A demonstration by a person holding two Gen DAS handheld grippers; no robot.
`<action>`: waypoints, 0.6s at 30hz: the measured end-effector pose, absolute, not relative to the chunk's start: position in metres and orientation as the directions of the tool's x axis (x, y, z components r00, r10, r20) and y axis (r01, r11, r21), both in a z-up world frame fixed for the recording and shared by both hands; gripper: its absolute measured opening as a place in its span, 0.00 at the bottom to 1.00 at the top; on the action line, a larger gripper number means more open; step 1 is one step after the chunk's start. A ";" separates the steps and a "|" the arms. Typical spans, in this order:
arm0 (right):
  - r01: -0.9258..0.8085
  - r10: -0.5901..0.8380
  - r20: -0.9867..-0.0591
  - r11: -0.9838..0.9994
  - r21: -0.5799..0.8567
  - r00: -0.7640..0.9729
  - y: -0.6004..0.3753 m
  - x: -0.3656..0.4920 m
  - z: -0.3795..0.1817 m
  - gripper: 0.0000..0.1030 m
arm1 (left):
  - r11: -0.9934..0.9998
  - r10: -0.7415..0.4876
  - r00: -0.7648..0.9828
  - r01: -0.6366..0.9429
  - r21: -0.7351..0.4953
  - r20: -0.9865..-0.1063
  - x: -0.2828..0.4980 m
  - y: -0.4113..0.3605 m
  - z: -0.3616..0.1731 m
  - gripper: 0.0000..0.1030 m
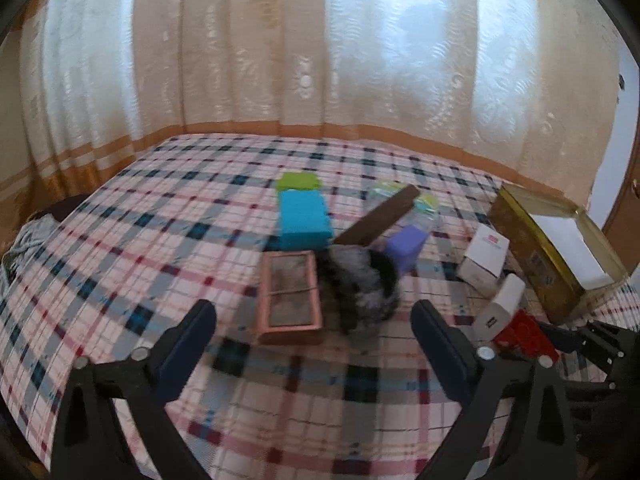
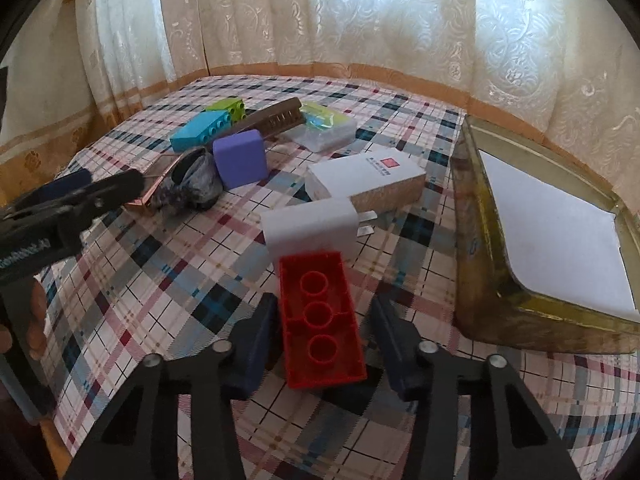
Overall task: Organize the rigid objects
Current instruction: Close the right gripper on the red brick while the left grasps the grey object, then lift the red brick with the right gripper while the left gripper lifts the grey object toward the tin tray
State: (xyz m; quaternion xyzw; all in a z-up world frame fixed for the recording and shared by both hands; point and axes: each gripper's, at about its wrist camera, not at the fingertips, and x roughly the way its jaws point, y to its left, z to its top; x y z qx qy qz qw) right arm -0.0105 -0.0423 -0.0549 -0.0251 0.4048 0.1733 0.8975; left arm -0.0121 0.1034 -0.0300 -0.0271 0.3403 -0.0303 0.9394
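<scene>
Right claw (image 2: 324,344): its two dark fingers sit one on each side of the red block (image 2: 320,320). A small gap shows on both sides, so the pads do not press on it yet. It has hold of nothing.
Red block: it lies upside down on the checked cloth (image 2: 160,280), round holes up, right between the right claw's fingers. Its far end touches the white plug (image 2: 308,228).
How to grab it well: I think the fingers should squeeze the two long flat sides, near the middle. Then the block will not spin or tip.
Watch out: lift straight up first, or the block may push the white plug along.
Left claw (image 1: 314,316): wide open and holding nothing. It points at the pink frame (image 1: 290,300) and a fuzzy dark thing (image 1: 360,280) just beside it.
Gold tin (image 2: 480,240): it sits open on the right, near the red block, with white paper inside. It looks like the place for the things to go, but I am only guessing.
Farther back: a white box (image 2: 360,176), a purple block (image 2: 240,158), a blue block (image 2: 200,130), a green block (image 2: 228,105), a brown bar (image 2: 272,118) and a clear case (image 2: 328,130).
Far away: pale curtains (image 2: 360,20).
</scene>
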 end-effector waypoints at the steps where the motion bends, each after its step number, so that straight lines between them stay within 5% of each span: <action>1: -0.332 0.292 -0.734 0.938 0.097 0.613 -0.043 -0.011 -0.054 0.42 | 0.995 -0.094 0.763 0.055 -0.080 -0.640 -0.010 0.100 -0.030 0.92; 2: -0.334 0.294 -0.733 0.938 0.097 0.614 -0.043 -0.011 -0.054 0.33 | 0.993 -0.115 0.760 0.072 -0.093 -0.640 -0.007 0.097 -0.029 0.92; 5: -0.335 0.310 -0.723 0.935 0.114 0.617 -0.046 -0.013 -0.053 0.33 | 0.990 -0.144 0.750 0.106 -0.098 -0.645 0.001 0.085 -0.028 0.76; 18: -0.317 0.369 -0.632 0.927 0.199 0.682 -0.071 -0.028 -0.042 0.33 | 0.984 -0.176 0.645 0.111 -0.137 -0.743 0.043 0.070 -0.052 0.46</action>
